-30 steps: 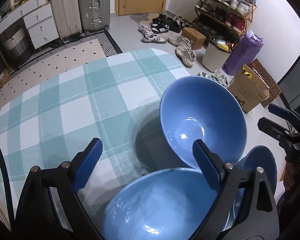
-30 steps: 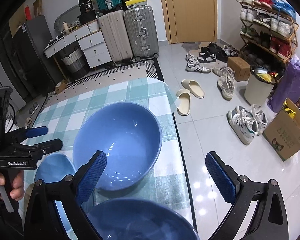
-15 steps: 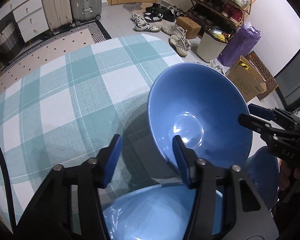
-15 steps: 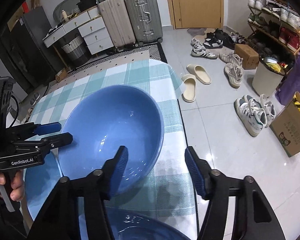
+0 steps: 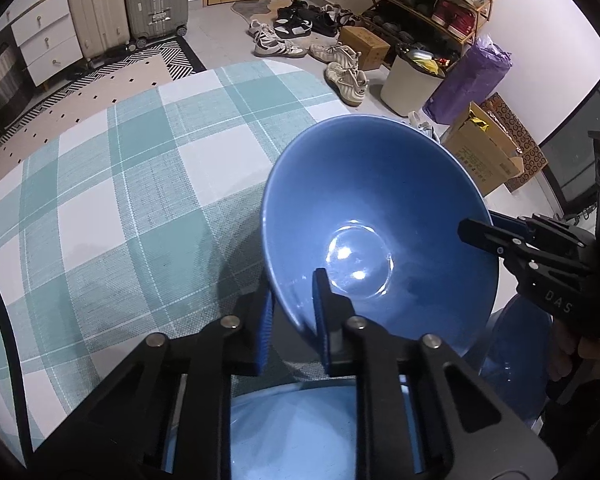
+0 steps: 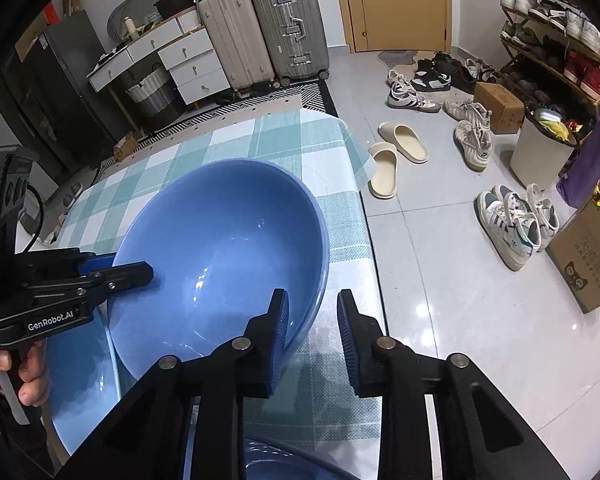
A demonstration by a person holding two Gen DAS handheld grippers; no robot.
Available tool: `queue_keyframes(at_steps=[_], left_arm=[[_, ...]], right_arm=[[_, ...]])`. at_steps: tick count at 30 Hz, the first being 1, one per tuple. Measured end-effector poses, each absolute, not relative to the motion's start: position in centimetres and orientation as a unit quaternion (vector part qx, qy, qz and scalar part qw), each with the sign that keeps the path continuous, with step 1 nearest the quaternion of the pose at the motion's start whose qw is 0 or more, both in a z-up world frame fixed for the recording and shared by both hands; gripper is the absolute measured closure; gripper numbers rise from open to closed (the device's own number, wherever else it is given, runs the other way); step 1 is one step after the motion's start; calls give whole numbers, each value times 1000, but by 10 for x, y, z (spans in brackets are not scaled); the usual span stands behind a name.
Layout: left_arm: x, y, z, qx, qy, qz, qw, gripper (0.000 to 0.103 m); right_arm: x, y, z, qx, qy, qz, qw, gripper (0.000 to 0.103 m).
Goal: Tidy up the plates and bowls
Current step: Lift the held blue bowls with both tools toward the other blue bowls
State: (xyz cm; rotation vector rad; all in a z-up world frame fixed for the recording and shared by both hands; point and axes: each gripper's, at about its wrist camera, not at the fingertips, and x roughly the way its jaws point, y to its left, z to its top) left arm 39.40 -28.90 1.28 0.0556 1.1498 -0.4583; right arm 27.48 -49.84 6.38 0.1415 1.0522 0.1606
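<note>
Two grippers on one large blue bowl (image 5: 364, 216). Bowl sits tilted over the checked tablecloth (image 5: 112, 184), near the table's right edge.

Left gripper (image 5: 292, 312): jaws nearly together, pinching the bowl's near rim, one finger inside the wall, one outside. In the right wrist view it enters from 9 o'clock (image 6: 118, 270), jaws straddling the rim there.

Right gripper (image 6: 314, 332): narrow gap. Left finger sits against the inside of the rim at about 5 o'clock on the bowl (image 6: 220, 256); right finger stands off the outer wall, so I can't tell whether it's clamped. In the left wrist view it comes in from 3 o'clock (image 5: 488, 232), one finger over the rim, the other just behind it.

Versus 0.5 s ago: both sets of jaws were wider and short of the rim; now both have closed in and bracket it. One second ago both were fully spread.

Around: second blue bowl (image 5: 300, 432) directly below the left gripper at 6 o'clock, a blue plate (image 5: 516, 356) at 4 o'clock under the right gripper. Off the table: suitcases (image 6: 260, 28) at 12 o'clock, slippers (image 6: 396, 156), shoe rack (image 6: 556, 36) at 2 o'clock, white bin (image 6: 540, 148), cardboard box (image 6: 588, 256) at 3 o'clock.
</note>
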Motion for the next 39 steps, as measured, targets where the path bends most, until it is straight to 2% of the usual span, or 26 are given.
queue_keyframes(at_steps=[4, 20, 39], left_arm=[[394, -291, 14, 29, 536, -213, 817, 89], [383, -295, 34, 35, 512, -211, 832, 89], [346, -293, 91, 34, 470, -218, 855, 89]], right_arm=[[274, -495, 65, 62, 498, 79, 861, 87], [266, -496, 77, 67, 481, 69, 871, 87], [232, -493, 136, 48, 432, 63, 899, 87]])
